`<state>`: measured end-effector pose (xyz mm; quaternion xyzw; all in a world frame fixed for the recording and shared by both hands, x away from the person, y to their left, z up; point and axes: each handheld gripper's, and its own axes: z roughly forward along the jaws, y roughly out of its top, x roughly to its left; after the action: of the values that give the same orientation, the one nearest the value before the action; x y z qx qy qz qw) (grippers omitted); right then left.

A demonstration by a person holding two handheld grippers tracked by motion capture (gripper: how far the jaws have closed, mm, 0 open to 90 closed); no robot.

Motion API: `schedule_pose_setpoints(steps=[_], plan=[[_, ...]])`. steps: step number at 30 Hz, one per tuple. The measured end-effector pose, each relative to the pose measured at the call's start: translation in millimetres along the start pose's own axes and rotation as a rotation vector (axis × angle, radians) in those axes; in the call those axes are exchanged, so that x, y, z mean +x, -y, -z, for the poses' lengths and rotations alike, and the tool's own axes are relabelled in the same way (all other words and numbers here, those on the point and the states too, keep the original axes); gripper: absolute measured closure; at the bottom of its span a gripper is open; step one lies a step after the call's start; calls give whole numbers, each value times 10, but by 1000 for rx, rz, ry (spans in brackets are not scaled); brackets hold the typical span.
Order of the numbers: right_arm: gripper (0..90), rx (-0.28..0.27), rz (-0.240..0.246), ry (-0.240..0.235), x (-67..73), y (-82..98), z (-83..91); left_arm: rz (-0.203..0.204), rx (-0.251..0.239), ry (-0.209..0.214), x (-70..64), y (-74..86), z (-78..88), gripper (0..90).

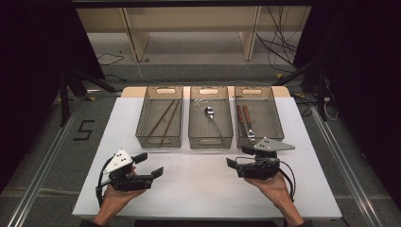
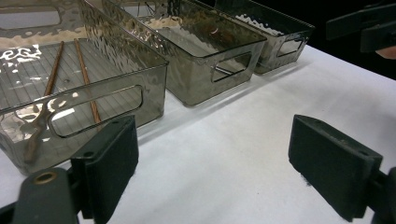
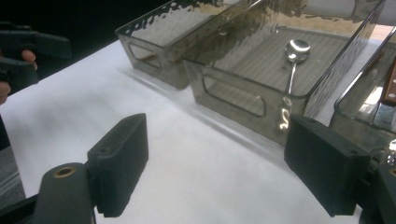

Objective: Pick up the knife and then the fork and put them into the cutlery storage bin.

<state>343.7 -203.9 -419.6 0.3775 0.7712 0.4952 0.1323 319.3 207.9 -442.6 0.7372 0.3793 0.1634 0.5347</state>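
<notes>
On the white table [image 1: 198, 189] the left gripper [image 1: 150, 165] rests near the front edge, held by the person's left hand [image 1: 116, 196]; its two black jaws stand wide apart and hold nothing, with only bare table surface between them in the left gripper view. Ahead of it, well apart from the fingers, stands the left bin [image 1: 160, 117], and a pair of brown chopsticks [image 1: 163, 120] lies inside on its ribbed floor. Just beside it is the middle bin [image 1: 211, 117], where a metal spoon [image 1: 212, 118] lies with its bowl toward the far end. Next comes the right bin [image 1: 259, 116], which holds utensils with brown handles [image 1: 244, 120]. The right gripper [image 1: 240, 157] is low over the table just in front of this bin, near its front wall but not touching it. Its jaws are also wide open and empty; in the right gripper view the spoon lies beyond them, inside the bin wall.
</notes>
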Motion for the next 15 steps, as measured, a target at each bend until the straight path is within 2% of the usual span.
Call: schedule_pose_setpoints(steps=[15], plan=[[202, -26, -13, 22, 21, 323, 207, -7, 11, 16, -19, 5, -4, 157]])
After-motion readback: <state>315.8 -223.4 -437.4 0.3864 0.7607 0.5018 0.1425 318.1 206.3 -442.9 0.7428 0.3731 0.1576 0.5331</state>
